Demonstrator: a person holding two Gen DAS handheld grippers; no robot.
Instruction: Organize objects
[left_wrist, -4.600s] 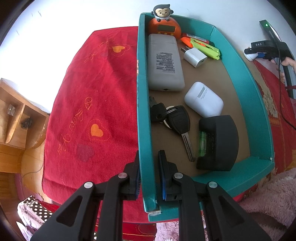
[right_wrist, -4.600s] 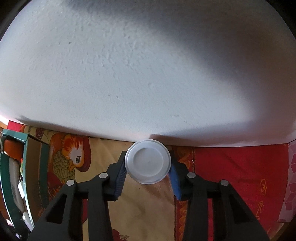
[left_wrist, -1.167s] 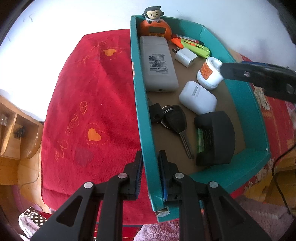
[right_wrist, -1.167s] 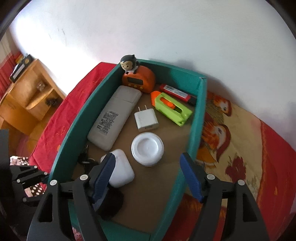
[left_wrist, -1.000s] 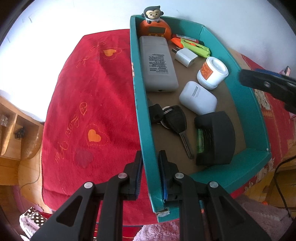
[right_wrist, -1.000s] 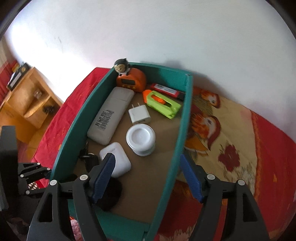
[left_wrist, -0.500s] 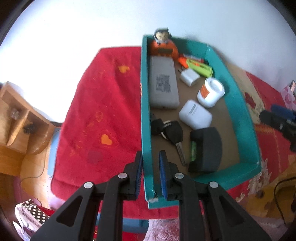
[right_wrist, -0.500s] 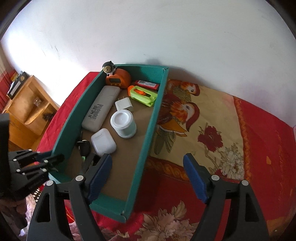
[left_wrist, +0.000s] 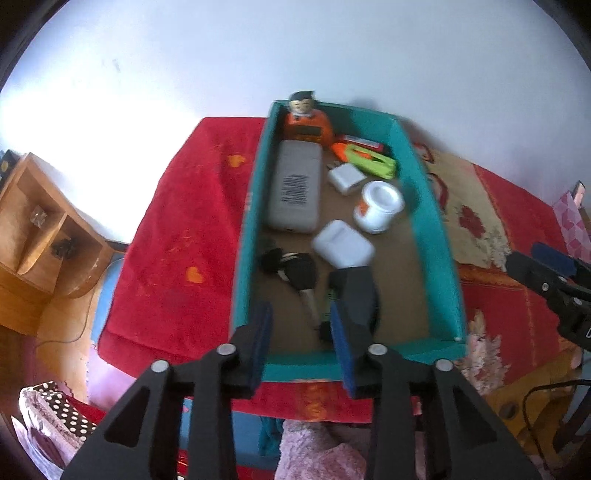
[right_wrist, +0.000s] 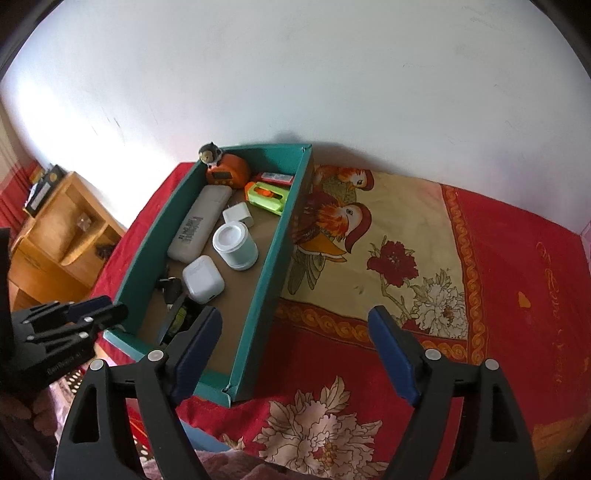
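Note:
A teal box (left_wrist: 436, 258) on the red cloth holds a white jar (left_wrist: 378, 206), a white earbud case (left_wrist: 341, 245), a grey remote (left_wrist: 295, 190), an orange monkey clock (left_wrist: 308, 123), a white charger (left_wrist: 345, 179), a green and orange tool (left_wrist: 369, 158), keys (left_wrist: 299, 273) and a black block (left_wrist: 356, 295). My left gripper (left_wrist: 301, 347) hovers above the box's near end, its jaws opening, touching nothing. My right gripper (right_wrist: 295, 350) stands wide open over the box's (right_wrist: 280, 236) near right corner, empty. The jar (right_wrist: 236, 245) stands upright inside.
A wooden shelf unit (left_wrist: 40, 229) stands left of the table. A bird-patterned cloth (right_wrist: 369, 240) covers the table right of the box. White wall runs behind. Pink fluffy fabric (left_wrist: 321, 450) and a polka-dot bag (left_wrist: 48, 406) lie below the table's front edge.
My left gripper let go of the box's left wall, rose and drew back, its jaws parting. My right gripper pulled away from the box toward the right, leaving the jar inside.

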